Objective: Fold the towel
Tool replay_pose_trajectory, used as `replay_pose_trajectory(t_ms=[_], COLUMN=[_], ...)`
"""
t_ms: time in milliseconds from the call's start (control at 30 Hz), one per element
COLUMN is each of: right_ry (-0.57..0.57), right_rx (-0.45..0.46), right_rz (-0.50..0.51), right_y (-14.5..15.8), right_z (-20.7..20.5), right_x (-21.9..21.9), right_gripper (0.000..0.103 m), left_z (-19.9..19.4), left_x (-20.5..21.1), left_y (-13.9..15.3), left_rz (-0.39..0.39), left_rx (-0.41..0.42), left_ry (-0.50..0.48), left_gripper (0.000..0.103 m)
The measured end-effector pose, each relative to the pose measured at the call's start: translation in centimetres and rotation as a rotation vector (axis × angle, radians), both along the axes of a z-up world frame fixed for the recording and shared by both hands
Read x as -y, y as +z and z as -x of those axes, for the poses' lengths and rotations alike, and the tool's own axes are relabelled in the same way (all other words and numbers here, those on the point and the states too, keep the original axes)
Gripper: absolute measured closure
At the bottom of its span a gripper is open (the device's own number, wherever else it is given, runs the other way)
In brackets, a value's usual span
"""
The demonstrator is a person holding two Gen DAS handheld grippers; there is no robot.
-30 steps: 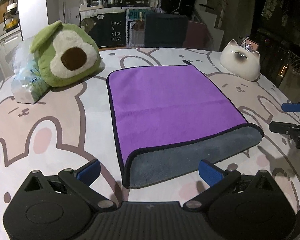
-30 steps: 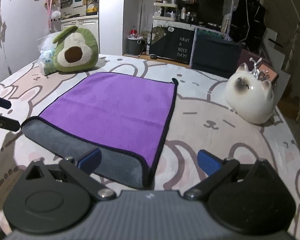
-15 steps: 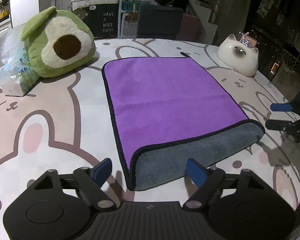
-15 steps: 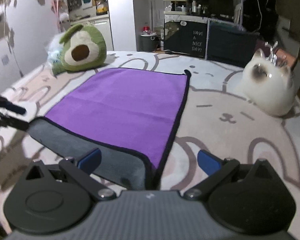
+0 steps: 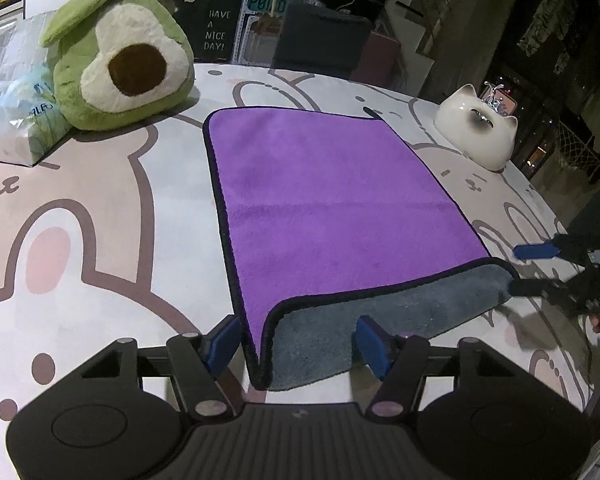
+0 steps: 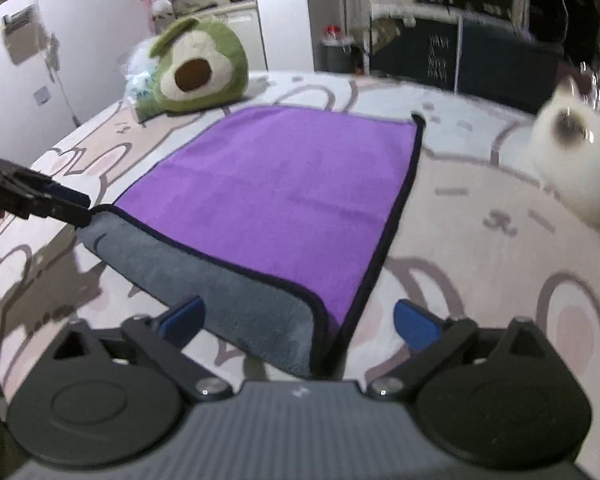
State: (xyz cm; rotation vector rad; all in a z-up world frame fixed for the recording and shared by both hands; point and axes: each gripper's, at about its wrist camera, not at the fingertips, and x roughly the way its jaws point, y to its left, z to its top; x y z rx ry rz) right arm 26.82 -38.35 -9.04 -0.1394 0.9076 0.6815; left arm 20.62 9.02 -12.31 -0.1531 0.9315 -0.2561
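Note:
A purple towel (image 5: pixel 332 200) with a black hem and grey underside lies flat on the bunny-print table, its near edge rolled over to show grey. My left gripper (image 5: pixel 298 344) is open, its blue pads either side of the towel's near left corner. My right gripper (image 6: pixel 300 318) is open around the near right corner of the towel (image 6: pixel 284 184). In the left wrist view the right gripper (image 5: pixel 532 270) shows at the towel's right corner. In the right wrist view the left gripper (image 6: pixel 66 204) shows at the left corner.
A green avocado plush (image 5: pixel 120 60) and a plastic bag (image 5: pixel 20 112) sit at the back left. A white cat-shaped ceramic (image 5: pixel 476 132) stands at the back right. The table edge (image 5: pixel 540 184) curves off to the right. Shelves and a chalkboard stand behind.
Both grippers have moved forward and down to the towel's near corners; each corner now lies between the open fingers. The towel has not moved.

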Motion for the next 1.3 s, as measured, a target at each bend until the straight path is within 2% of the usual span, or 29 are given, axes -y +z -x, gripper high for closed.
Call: replay_pose_trajectory(t_ms=[33,100,133,233,500,633,800,900,1033,1133,1300], right_ry=[-0.017,-0.036,-0.039,-0.034,-0.029,-0.013,0.029,0.033,0.03,0.032,0.036], right_rx=[-0.023,-0.039,-0.037,-0.053,-0.093,-0.101,-0.083,-0.077,-0.078,-0.075,-0.083], right_rz=[0.002,0.006,0.011,0.007,0.012,0.011,0.042,0.049,0.048,0.055,0.051], right_y=[-0.2,-0.3,-0.4,-0.8,-1.4,-1.4,-1.4,-1.4,-1.4,-1.3,-1.2], right_z=[-0.2,-0.5,-0.6,-0.7,-0.7,-0.5,0.0,0.1,0.1,0.2,0.3], right_x=[0.0,0.0,-0.1,0.0,0.1,0.2,-0.1,-0.2,-0.2,-0.4,-0.4], right_gripper=[0.025,0.045,0.05,0.057,0.064,0.077,0.078,0.078,0.083,0.087,0.096], left_z=[0.0,-0.1,-0.2,-0.3,-0.4,-0.4,-0.5,-0.7,-0.7,-0.7,-0.7], left_x=[0.0,0.0,0.0,-0.2,-0.3,-0.1,0.1,-0.3,-0.5,-0.7,-0.3], left_y=[-0.1,-0.2,-0.3,-0.6,-0.9,-0.8,-1.4,-1.5,-1.6,-1.6,-1.5], left_rz=[0.0,0.002,0.002,0.004,-0.001,-0.005,-0.009,0.027,0.036,0.046,-0.001], left_rx=[-0.004,-0.014,-0.018,-0.031,-0.039,-0.025,-0.053,-0.064,-0.072,-0.084,-0.09], left_ry=[-0.001,-0.006,-0.009,-0.01,-0.018,-0.027,-0.032,-0.003,0.024,0.036,0.022], left_gripper=[0.041,0.042,0.042,0.043,0.053,0.059,0.064,0.068,0.079,0.083,0.098])
